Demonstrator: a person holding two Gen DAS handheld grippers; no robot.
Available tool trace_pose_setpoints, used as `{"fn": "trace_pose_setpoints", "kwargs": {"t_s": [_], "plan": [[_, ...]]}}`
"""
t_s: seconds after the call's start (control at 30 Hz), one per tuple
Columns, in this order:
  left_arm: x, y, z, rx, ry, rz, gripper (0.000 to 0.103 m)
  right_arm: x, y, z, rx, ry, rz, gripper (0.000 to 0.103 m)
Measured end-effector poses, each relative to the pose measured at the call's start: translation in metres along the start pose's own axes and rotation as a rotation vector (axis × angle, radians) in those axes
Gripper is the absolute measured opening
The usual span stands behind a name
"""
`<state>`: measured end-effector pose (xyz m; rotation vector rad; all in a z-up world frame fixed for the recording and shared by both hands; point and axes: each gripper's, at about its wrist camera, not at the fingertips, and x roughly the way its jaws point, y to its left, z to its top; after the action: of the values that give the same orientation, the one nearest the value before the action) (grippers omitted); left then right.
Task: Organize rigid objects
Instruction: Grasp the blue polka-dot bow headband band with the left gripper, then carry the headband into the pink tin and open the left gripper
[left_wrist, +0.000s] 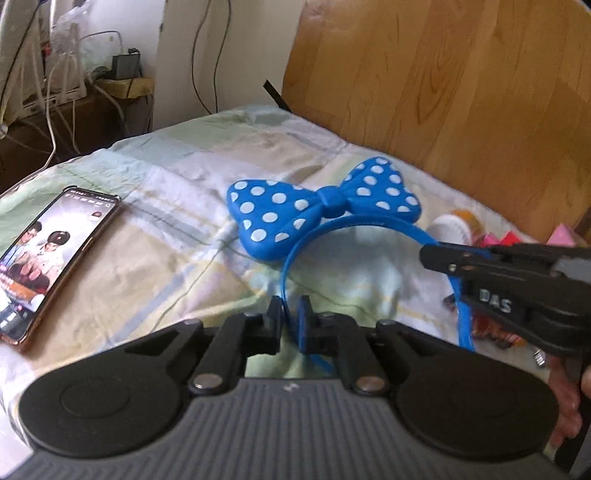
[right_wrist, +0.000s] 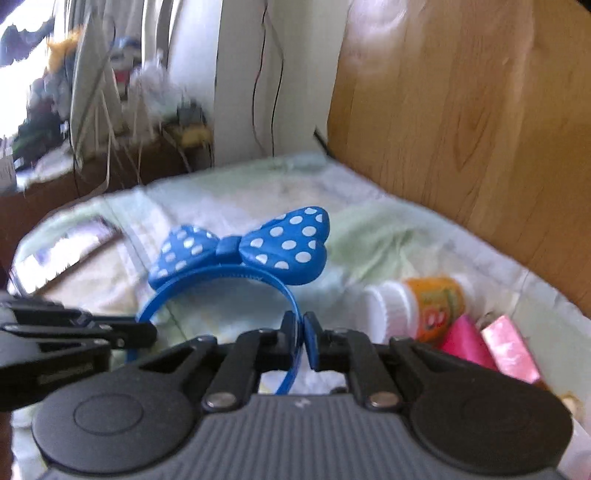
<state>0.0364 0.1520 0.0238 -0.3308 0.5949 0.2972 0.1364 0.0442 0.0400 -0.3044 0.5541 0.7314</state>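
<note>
Surface: bed with a pale checked sheet (left_wrist: 177, 229), wooden headboard (left_wrist: 461, 92) behind it, cables and clutter off to the side.
Headband: blue headband (left_wrist: 325, 206) with a polka-dot bow, lying mid-bed with its two legs toward the camera.
Left gripper: left gripper (left_wrist: 289, 321) clamped on one leg of the band.
Right gripper: right gripper (right_wrist: 300, 336) clamped on the other leg.
Why two grips: my guess is one per leg keeps the springy band from twisting when lifted.
Nearby stuff: phone (left_wrist: 51, 266) well to the left, orange bottle (right_wrist: 417, 310) and pink packets (right_wrist: 491, 350) on the right, probably next.
</note>
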Motion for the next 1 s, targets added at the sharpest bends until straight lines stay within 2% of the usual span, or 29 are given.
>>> {"fn": "trace_pose_setpoints", "kwargs": {"t_s": [0.1, 0.27, 0.43, 0.6, 0.7, 0.83, 1.0], "plan": [[-0.012, -0.009, 0.006, -0.002, -0.034, -0.035, 0.009, -0.02, -0.005, -0.001, 0.011, -0.069, -0.036, 0.007], [-0.023, -0.059, 0.02, 0.102, -0.092, -0.087, 0.008, -0.053, -0.034, -0.006, 0.052, -0.13, -0.134, 0.007], [-0.025, -0.134, 0.031, 0.22, -0.133, -0.206, 0.008, -0.096, -0.091, -0.017, 0.146, -0.179, -0.265, 0.007], [-0.018, -0.22, 0.032, 0.316, -0.118, -0.358, 0.008, -0.151, -0.161, -0.045, 0.244, -0.214, -0.418, 0.007], [-0.013, -0.27, 0.022, 0.379, -0.105, -0.428, 0.008, -0.179, -0.201, -0.068, 0.309, -0.213, -0.491, 0.007], [0.002, -0.325, 0.007, 0.436, -0.064, -0.483, 0.008, -0.2, -0.249, -0.1, 0.402, -0.184, -0.55, 0.007], [0.014, -0.373, -0.013, 0.507, -0.033, -0.496, 0.008, -0.205, -0.289, -0.128, 0.457, -0.126, -0.591, 0.007]]}}
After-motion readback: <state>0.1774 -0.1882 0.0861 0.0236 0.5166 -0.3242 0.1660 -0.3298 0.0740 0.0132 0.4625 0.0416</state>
